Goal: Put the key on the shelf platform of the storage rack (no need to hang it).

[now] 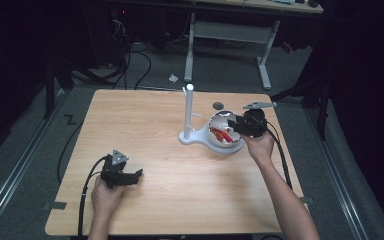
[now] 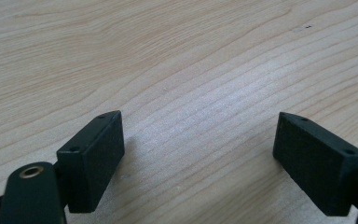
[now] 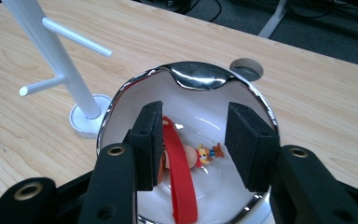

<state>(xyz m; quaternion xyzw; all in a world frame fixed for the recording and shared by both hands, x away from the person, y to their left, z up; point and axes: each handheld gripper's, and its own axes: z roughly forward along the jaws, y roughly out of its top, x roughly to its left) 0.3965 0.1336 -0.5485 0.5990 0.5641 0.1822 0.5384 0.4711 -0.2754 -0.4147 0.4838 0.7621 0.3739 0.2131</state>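
A shiny metal bowl [image 1: 214, 121] with a white inside stands on the wooden table at the right, its rim [image 3: 200, 77] bright in the right gripper view. In it lie a red strap [image 3: 181, 177] and a small orange and yellow toy figure [image 3: 204, 153]. My right gripper [image 3: 194, 126] hovers over the bowl with its jaws apart; the strap runs below, close to the left pad, and is not pinched. In the high view this right gripper [image 1: 237, 125] is at the bowl's right side. My left gripper [image 1: 137, 175] rests low over the table's near left, open and with nothing between its jaws [image 2: 200, 135].
A white stand [image 1: 188, 115] with thin pegs [image 3: 60, 60] rises just left of the bowl, its round base touching it. A round cable hole [image 1: 218, 105] is behind the bowl. Bare wood [image 2: 191, 56] lies ahead of the left gripper. A desk frame [image 1: 230, 35] stands beyond the table.
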